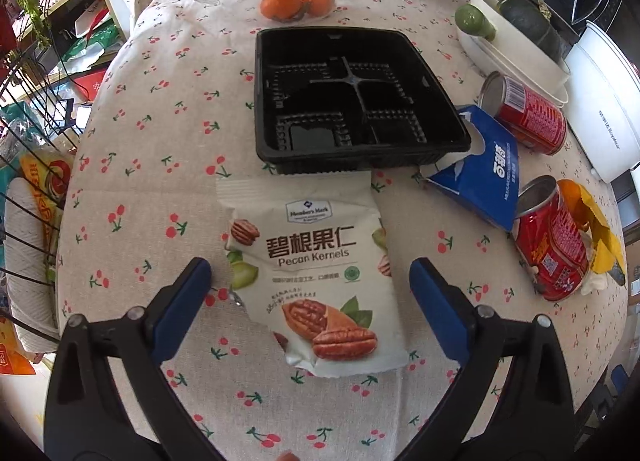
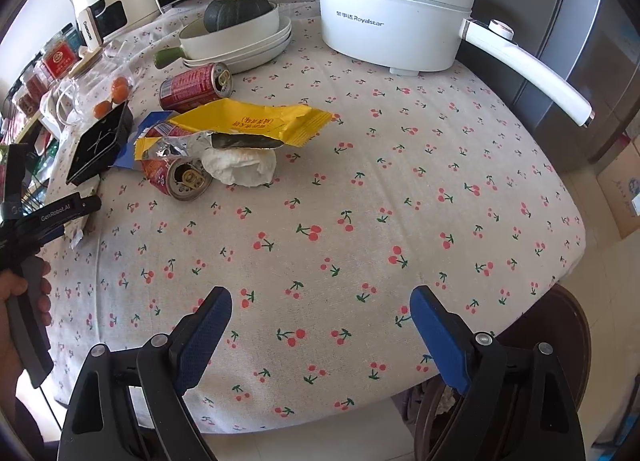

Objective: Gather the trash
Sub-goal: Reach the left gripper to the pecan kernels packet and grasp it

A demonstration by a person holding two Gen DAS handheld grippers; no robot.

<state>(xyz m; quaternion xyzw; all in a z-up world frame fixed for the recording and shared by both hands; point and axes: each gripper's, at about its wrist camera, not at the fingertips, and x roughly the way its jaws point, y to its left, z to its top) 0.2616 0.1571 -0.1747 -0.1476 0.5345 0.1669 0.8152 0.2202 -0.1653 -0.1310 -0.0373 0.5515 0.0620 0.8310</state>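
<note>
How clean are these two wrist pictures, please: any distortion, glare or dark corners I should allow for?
Left wrist view: strong fisheye bulge curves the table, black vignette in the corners, glare off the black plastic tray; the pecan bag prints sharply. Right wrist view: the same curvature and dark corners, even daylight, soft shadows, the white electric pot lettering readable.

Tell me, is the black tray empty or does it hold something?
Empty. In the left wrist view all compartments of the black tray show only bare black plastic.
</note>
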